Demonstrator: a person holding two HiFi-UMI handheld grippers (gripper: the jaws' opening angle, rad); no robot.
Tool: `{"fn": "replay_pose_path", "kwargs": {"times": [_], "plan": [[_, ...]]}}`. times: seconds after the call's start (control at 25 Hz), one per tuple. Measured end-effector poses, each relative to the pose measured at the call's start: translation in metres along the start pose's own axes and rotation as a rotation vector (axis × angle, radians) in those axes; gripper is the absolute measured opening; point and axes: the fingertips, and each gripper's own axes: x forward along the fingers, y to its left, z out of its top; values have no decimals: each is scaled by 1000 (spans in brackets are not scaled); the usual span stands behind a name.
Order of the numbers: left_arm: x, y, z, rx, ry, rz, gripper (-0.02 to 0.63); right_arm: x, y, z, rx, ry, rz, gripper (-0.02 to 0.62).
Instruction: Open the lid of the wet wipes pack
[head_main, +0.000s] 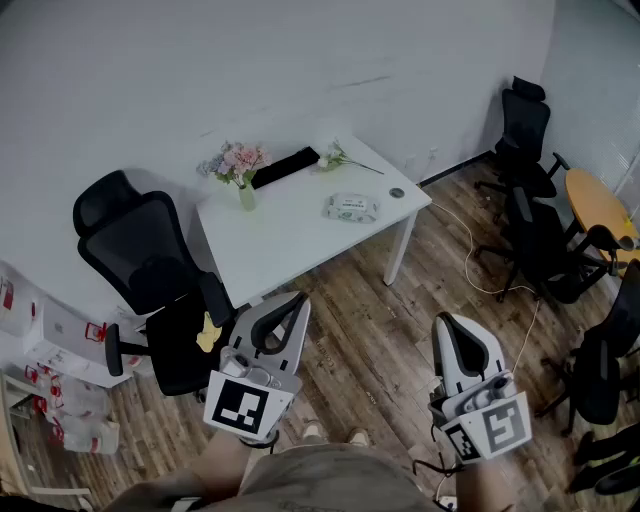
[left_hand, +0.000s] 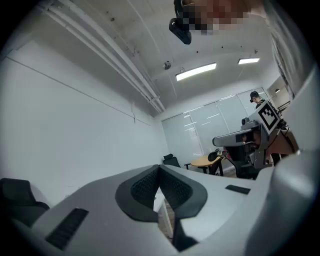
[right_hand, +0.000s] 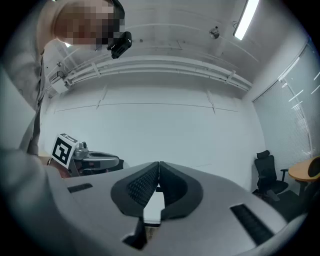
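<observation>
- The wet wipes pack (head_main: 351, 207) lies flat on the white counter (head_main: 290, 235), near its front edge and toward the right-hand corner, with its lid down
- The left gripper (head_main: 297, 301) is held low over the wooden floor (head_main: 370, 330), well short of the counter; its jaws are pressed together at the tips with nothing between them
- The right gripper (head_main: 446, 322) hangs beside it, also over the floor and well apart from the pack; its jaws are fully closed and empty too
- A vase of pink flowers (head_main: 241, 168) stands by the counter's back left corner
- A long black thing (head_main: 285, 167), perhaps a keyboard, lies along the back edge just beside the vase
- A loose flower sprig (head_main: 340, 156) rests at the far corner
- A small dark round thing (head_main: 397, 192), too small to identify, sits near the right-hand corner
- A black office chair (head_main: 150, 275) stands at the counter's left end
</observation>
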Motion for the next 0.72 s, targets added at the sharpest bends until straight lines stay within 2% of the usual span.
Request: {"fn": "replay_pose_path", "kwargs": {"times": [0.52, 0.72], "plan": [[14, -28, 1, 2, 14, 20, 15, -16, -26, -4, 18, -6, 36, 29], [18, -29, 0, 17, 17, 66, 15, -24, -36, -6, 13, -18, 64, 34]]}}
